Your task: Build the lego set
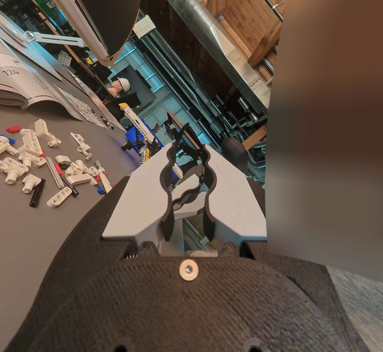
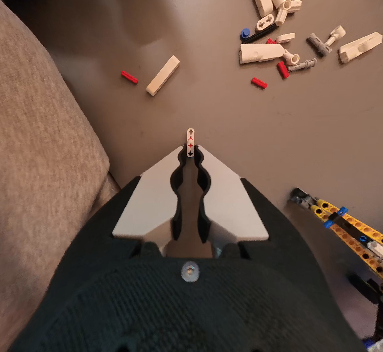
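My right gripper (image 2: pixel 190 148) is shut on a small white thin beam (image 2: pixel 190 142) with red axle ends in its holes, held at the fingertips above the grey table (image 2: pixel 228 124). My left gripper (image 1: pixel 187 147) is tilted upward off the table, its jaws apart with nothing between them. Through its gap I see part of the right gripper (image 1: pixel 187 193). The part-built model, a white beam with a yellow tip (image 1: pixel 135 122), rises beyond the left gripper. Its yellow holed beams (image 2: pixel 352 230) lie at the lower right of the right wrist view.
Loose white, red, black and grey pieces lie in a pile (image 1: pixel 41 165), also seen in the right wrist view (image 2: pixel 275 20). A white beam (image 2: pixel 163 75) and red axles (image 2: pixel 129 77) lie apart. An open instruction booklet (image 1: pixel 20 91) lies at the far left. A beige sleeve (image 2: pixel 41 134) is at the left.
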`<state>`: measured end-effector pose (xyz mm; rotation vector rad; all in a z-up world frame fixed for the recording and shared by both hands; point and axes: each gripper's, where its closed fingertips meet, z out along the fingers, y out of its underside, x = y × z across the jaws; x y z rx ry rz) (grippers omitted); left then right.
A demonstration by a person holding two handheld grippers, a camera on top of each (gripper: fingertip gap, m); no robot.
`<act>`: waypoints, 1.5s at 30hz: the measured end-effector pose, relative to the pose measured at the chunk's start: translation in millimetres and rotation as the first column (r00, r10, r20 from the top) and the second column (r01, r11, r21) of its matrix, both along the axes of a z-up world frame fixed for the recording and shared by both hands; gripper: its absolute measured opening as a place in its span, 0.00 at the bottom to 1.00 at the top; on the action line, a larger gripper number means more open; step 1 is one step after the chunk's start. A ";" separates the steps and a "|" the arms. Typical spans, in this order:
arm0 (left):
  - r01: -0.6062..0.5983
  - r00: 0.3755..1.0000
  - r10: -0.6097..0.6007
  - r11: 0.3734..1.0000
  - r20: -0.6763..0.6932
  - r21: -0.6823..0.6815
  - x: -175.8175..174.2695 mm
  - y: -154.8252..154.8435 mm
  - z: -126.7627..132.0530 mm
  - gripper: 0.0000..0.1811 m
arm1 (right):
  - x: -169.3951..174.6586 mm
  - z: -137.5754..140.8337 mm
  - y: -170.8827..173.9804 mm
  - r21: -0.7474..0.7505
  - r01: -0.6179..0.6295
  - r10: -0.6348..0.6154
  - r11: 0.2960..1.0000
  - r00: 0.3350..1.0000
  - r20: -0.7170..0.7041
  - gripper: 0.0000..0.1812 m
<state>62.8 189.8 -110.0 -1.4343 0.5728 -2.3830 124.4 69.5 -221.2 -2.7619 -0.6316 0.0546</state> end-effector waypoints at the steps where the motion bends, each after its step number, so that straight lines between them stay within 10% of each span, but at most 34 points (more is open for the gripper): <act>1: 0.001 1.000 -0.001 1.000 0.000 0.000 0.1 -0.1 -0.1 0.12 | 0.0 -0.1 0.3 -0.017 -0.003 0.003 1.000 1.000 0.008 0.03; 21: 0.021 1.000 -0.020 0.999 0.015 -0.037 -1.8 1.8 0.0 0.13 | -0.9 -3.1 5.4 -0.362 0.015 0.017 0.932 0.996 0.086 0.03; 37: 0.029 1.000 -0.029 1.000 -0.006 -0.006 1.1 -3.4 -1.2 0.15 | 4.7 8.4 22.5 -0.086 0.104 -0.113 0.991 0.988 -0.107 0.03; 45: 0.081 0.992 -0.065 0.986 -0.108 0.145 14.5 -29.2 -10.1 0.15 | 3.2 83.5 57.8 0.201 0.487 -0.111 0.850 0.539 -0.835 0.03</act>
